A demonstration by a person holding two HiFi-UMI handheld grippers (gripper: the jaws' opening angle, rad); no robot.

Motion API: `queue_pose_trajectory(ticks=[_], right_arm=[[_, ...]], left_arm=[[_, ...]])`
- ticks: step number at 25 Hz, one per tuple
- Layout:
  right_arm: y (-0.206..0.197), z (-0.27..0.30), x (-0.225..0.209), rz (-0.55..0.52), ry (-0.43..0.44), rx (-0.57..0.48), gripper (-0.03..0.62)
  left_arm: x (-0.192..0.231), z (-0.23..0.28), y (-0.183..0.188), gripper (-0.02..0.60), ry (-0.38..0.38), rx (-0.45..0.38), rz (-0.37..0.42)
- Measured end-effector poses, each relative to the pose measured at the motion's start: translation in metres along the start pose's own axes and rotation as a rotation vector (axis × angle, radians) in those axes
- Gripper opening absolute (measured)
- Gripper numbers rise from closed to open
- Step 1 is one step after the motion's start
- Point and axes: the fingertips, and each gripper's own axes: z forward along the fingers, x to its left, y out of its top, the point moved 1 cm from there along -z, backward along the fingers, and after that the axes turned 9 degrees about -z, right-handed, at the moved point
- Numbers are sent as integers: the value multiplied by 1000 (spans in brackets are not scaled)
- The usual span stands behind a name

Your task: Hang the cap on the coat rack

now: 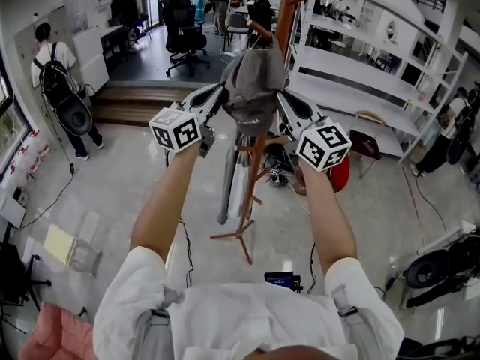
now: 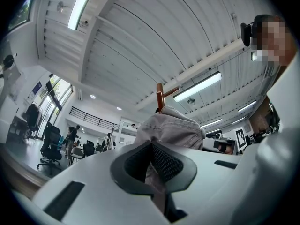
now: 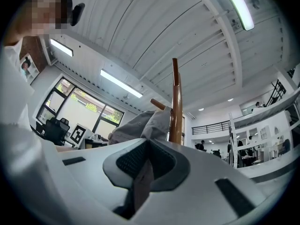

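Your cap (image 1: 253, 81) is soft grey fabric, crumpled into a dome, raised right beside the smooth brown wooden pole of the coat rack (image 1: 288, 12), whose round pegs slant upward. A long grey folded item (image 1: 231, 180) hangs lower on the rack. White metal shelving (image 1: 352, 70) stands just beside it, and a black office chair (image 1: 182, 28) is well behind. Your left gripper (image 1: 219, 96) is clamped on the cap's fabric at one side and your right gripper (image 1: 283, 102) is clenched on it at the other. The crown bulges above both pairs of jaws.
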Motion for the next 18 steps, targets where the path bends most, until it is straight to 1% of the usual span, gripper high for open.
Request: queue_pose_trajectory(ticks=[6, 14, 18], right_arm=[[-12, 0, -7, 17, -16, 10, 28], [-15, -6, -10, -5, -42, 17, 29], [-11, -12, -12, -23, -36, -1, 29]], left_arm=[[7, 6, -14, 16, 8, 8, 0], [5, 7, -25, 17, 6, 3, -2], [2, 8, -25, 17, 5, -7, 17]])
